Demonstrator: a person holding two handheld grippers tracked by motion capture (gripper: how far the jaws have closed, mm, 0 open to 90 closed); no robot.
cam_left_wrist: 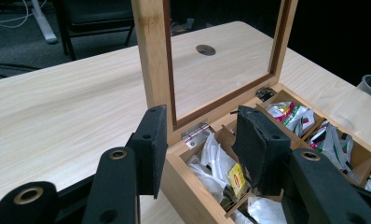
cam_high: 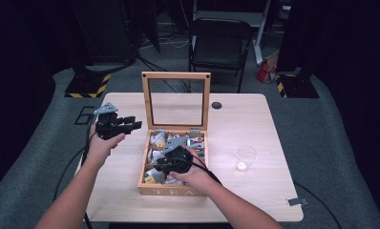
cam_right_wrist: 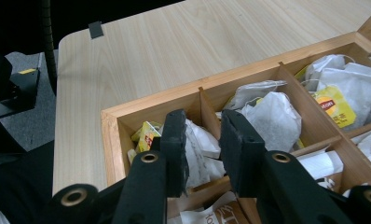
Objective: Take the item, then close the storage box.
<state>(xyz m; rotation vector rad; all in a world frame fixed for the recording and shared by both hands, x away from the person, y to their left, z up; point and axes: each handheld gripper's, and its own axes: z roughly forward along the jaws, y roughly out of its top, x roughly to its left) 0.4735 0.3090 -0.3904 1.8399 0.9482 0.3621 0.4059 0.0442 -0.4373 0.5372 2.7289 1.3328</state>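
A wooden tea box (cam_high: 171,192) stands mid-table, its glass-paned lid (cam_high: 176,75) upright. Its compartments hold several tea bags (cam_right_wrist: 272,116), some with a yellow tag (cam_right_wrist: 330,105). My left gripper (cam_high: 132,122) hovers left of the box, off the table. In the left gripper view the left gripper (cam_left_wrist: 201,126) stands open and empty, aimed at the lid's hinge corner (cam_left_wrist: 195,133). My right gripper (cam_high: 160,167) hangs over the box's front-left compartments. In the right gripper view the right gripper (cam_right_wrist: 203,121) is open above a divider (cam_right_wrist: 207,114) and white bags, gripping nothing.
A clear plastic cup (cam_high: 246,159) stands right of the box, with something pale in its bottom. A round cable hole (cam_high: 216,105) sits behind the lid. A black folding chair (cam_high: 219,43) stands beyond the table. A small dark tab (cam_high: 295,201) marks the front right corner.
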